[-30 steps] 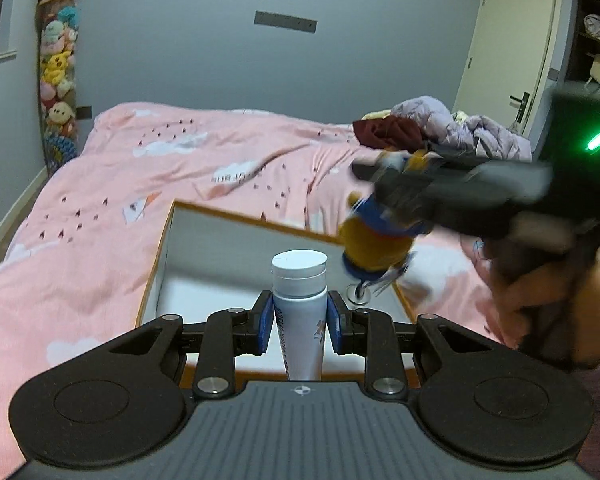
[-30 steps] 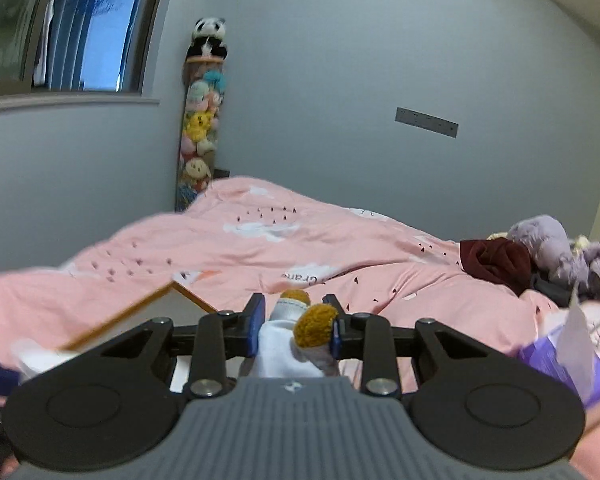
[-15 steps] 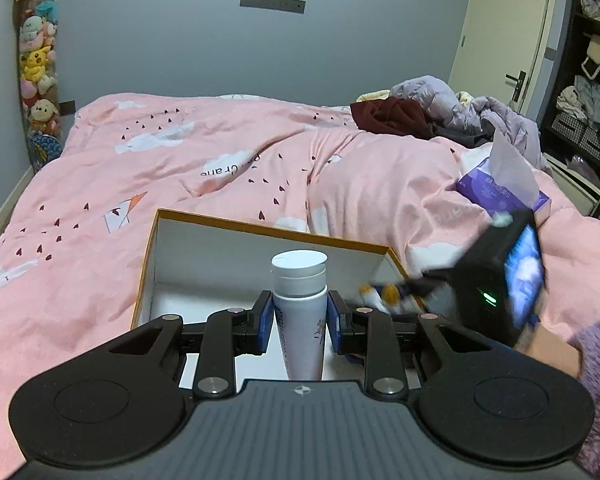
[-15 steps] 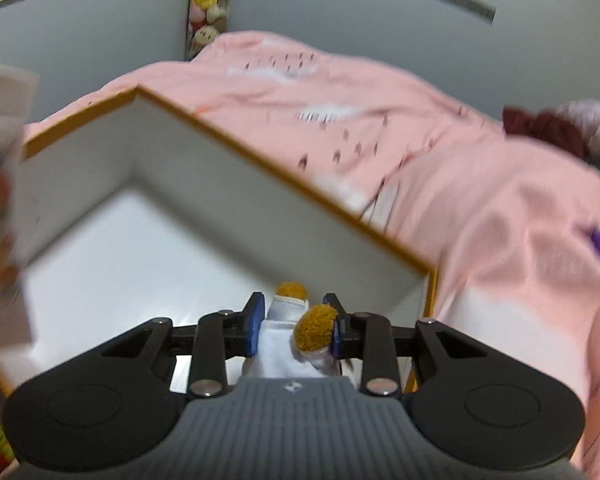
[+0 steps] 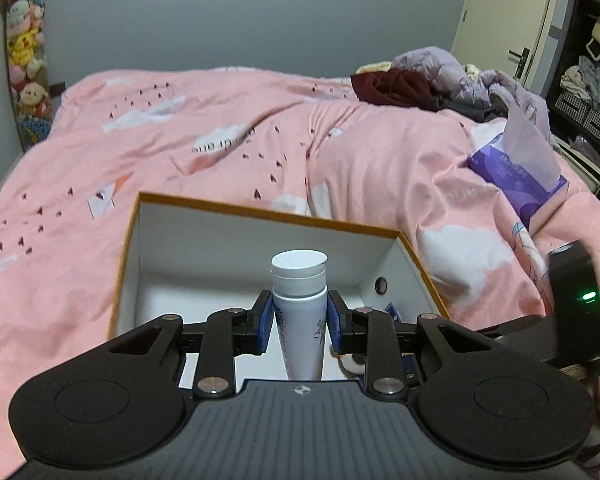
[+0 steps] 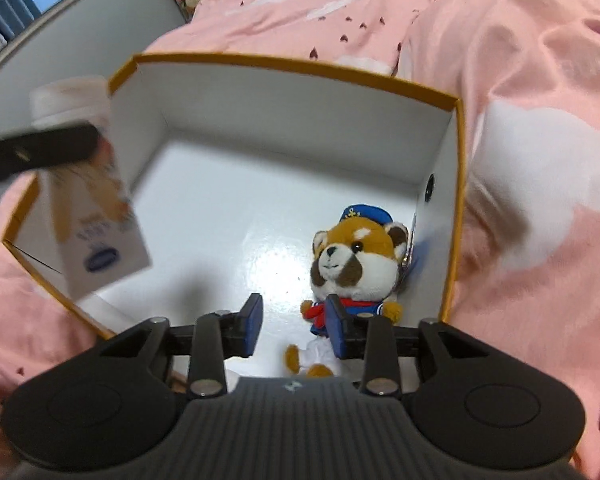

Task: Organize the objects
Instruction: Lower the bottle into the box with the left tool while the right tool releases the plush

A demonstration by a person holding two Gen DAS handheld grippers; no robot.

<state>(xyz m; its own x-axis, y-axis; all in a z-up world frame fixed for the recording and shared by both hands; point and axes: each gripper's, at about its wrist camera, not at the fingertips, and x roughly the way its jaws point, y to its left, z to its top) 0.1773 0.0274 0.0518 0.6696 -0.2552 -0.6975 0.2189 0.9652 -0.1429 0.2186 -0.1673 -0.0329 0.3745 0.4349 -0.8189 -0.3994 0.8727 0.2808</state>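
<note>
Left wrist view: the left gripper point(image 5: 299, 322) is pinching a white tube point(image 5: 299, 312) between its blue pads point(image 5: 264, 322), the tube standing upright with its flat white cap uppermost. The tube is hanging over the near part of an open white box point(image 5: 260, 212) with an orange rim, which is resting on a pink duvet point(image 5: 220, 148). A purple tissue pack point(image 5: 520, 184) is lying on the duvet to the right of the box, well apart from it, and a heap of clothes point(image 5: 420, 80) is lying at the far side of the bed. The right gripper's body, showing a green light, is sitting at the right edge of this view.

Right wrist view: the right gripper point(image 6: 294, 326) is hovering over the box point(image 6: 300, 68) with its jaws spread and nothing between them. A plush toy point(image 6: 356, 256) in a blue sailor cap is lying on the box floor near the right wall; the right pad point(image 6: 336, 328) is overlapping the toy's lower body, though whether it is touching cannot be told. The tube point(image 6: 96, 208), blurred, is appearing at the left, over the box's left wall
</note>
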